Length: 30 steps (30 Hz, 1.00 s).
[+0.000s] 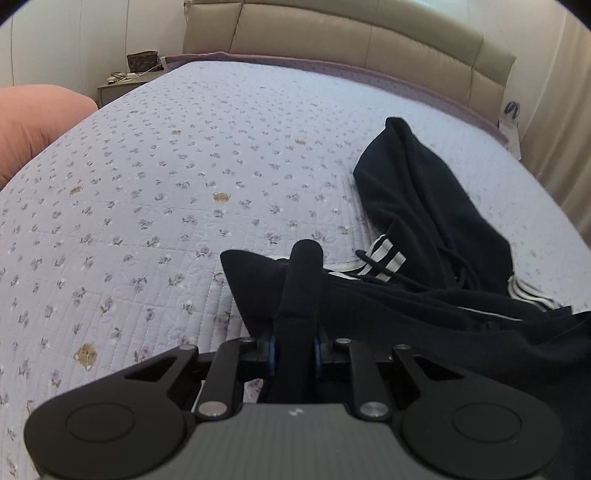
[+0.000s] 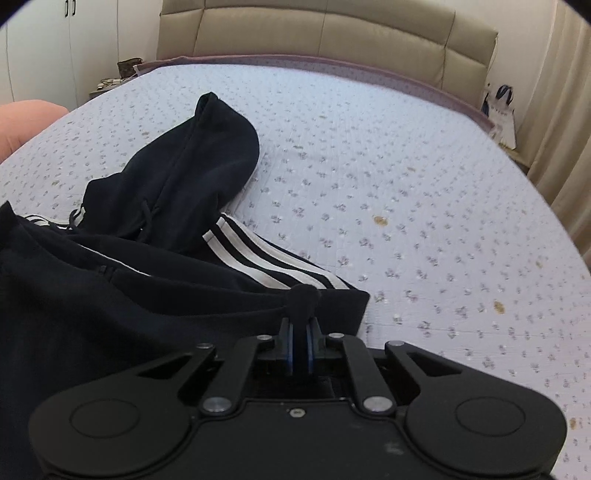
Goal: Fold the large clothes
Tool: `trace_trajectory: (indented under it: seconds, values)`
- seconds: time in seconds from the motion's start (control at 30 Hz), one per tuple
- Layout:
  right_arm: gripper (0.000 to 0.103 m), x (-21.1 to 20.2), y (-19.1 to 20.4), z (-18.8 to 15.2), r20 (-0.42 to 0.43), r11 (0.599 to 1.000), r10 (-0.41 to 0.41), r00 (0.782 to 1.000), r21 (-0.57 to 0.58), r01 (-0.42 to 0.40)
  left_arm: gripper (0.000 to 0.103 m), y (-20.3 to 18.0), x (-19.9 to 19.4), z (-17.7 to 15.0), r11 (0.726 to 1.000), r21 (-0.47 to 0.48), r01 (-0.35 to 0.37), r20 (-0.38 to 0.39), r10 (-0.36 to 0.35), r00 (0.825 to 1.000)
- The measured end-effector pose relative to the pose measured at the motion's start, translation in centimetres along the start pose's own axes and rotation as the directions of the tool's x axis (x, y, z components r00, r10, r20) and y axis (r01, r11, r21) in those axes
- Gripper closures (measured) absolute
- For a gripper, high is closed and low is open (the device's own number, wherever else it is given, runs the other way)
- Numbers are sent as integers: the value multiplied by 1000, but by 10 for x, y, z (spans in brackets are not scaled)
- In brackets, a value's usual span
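1. Black hoodie (image 2: 155, 206) with white sleeve stripes lies rumpled on the bed's floral quilt (image 1: 147, 192), hood toward the beige headboard (image 2: 332, 33).
2. Left gripper (image 1: 295, 288) is clamped on a bunched fold at the hoodie's left edge.
3. Right gripper (image 2: 301, 314) pinches the hoodie's edge beside the striped sleeve.

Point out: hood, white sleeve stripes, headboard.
hood (image 2: 207, 147), right wrist view, on its dark outer panel.
white sleeve stripes (image 2: 258, 258), right wrist view, on the middle stripe.
headboard (image 1: 332, 40), left wrist view, on a beige cushioned panel.
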State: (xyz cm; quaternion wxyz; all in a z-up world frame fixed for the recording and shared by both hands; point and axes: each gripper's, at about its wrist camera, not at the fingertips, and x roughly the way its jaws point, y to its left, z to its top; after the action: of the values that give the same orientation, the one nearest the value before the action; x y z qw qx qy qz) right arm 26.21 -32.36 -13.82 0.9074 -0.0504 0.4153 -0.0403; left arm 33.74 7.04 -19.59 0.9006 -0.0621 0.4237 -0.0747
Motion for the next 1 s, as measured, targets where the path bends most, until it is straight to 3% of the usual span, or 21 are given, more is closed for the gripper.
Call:
trace_trajectory:
  seconds: [0.13,0.23,0.33,0.37,0.4,0.43,0.47,0.53,0.57,0.6,0.73,0.9,1.0]
  values:
    - [95,-1,1,-2,-6,1000,-3,1000,6,3,82,5,-2,2,1000,-28,12,-15,-13,1000]
    - [95,6,0,-1,-18,1000,0,1000,13,0,74,7,0,3,999,-36,13,-15,-13,1000]
    - [93,12,-3,2,-32,999,25,999,29,-24,52,8,0,5,998,-54,31,-2,-31,1000]
    - [90,15,-4,3,-42,999,37,998,37,-36,39,8,1,6,997,-67,34,0,-35,999]
    - [85,17,-6,4,-52,998,51,997,44,-49,34,8,2,7,996,-77,34,11,-33,999]
    - [81,20,-7,4,-61,997,63,996,51,-60,34,8,5,9,996,-80,35,18,-34,999]
    - [71,23,-8,5,-68,996,73,995,56,-70,37,6,8,10,996,-80,38,11,-38,999]
    - [71,27,-8,5,-73,994,88,994,65,-83,61,2,17,14,998,-59,30,-8,-30,1000]
    - [88,29,-8,5,-70,994,89,994,65,-85,85,-3,20,15,999,-30,-17,-19,16,1000]
    - [93,29,-7,5,-70,995,80,994,59,-76,86,-7,20,14,999,5,-42,-17,42,999]
    - [97,7,-7,11,16,998,47,999,42,-48,88,-13,-13,11,999,11,-48,76,47,996]
    - [97,-25,-11,34,131,999,16,991,41,-21,88,-15,-46,29,998,-57,25,195,-14,981]
    - [97,-19,-12,48,176,998,-17,984,57,6,88,-11,-34,43,996,-87,-6,244,27,969]
